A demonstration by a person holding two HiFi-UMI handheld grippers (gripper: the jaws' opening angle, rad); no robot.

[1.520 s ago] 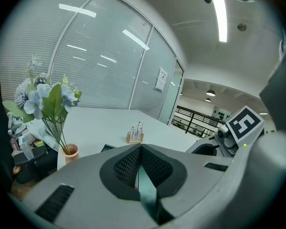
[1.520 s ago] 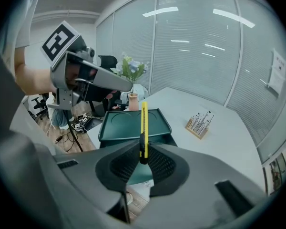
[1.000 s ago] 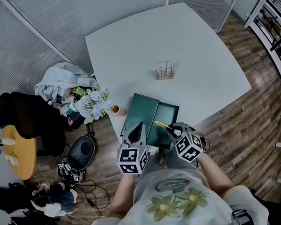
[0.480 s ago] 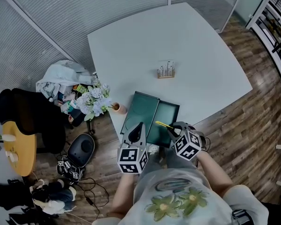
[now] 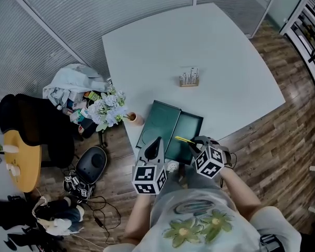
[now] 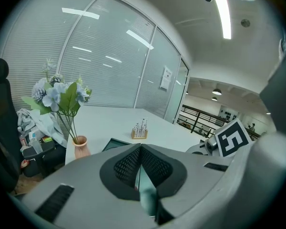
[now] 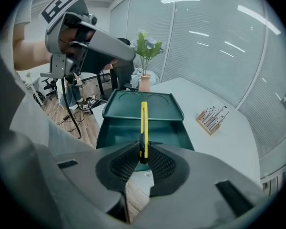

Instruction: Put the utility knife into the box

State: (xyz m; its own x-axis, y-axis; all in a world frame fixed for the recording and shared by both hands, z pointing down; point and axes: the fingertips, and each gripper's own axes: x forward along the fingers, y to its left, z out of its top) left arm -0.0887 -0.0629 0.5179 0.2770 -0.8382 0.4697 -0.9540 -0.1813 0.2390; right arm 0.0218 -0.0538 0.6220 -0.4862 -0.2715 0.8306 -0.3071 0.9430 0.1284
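The right claw [image 5: 191,143] [image 7: 143,159] was clamped on the back end of the yellow utility knife [image 5: 182,139] [image 7: 144,128]. The knife stuck straight out from the jaws over the open tray of the green box [image 5: 170,133] [image 7: 109,128], its tip pointing towards the folded-back lid. It was held in the air and not laid in the tray.

The box sat at the near edge of the worktop [image 5: 226,62], close to the corner with the small vase of flowers [image 5: 136,121] [image 6: 80,147]. A wooden block of upright pins [image 5: 189,79] [image 7: 210,118] stood well apart, near the worktop's middle.

The left claw [image 5: 156,143] [image 6: 139,171] hung beside the box's left side, its jaws drawn together with nothing between them.

Against the frame a second earlier, both claws and the knife kept nearly the same place over the box. Only the whole scene had slid slightly across the head view.
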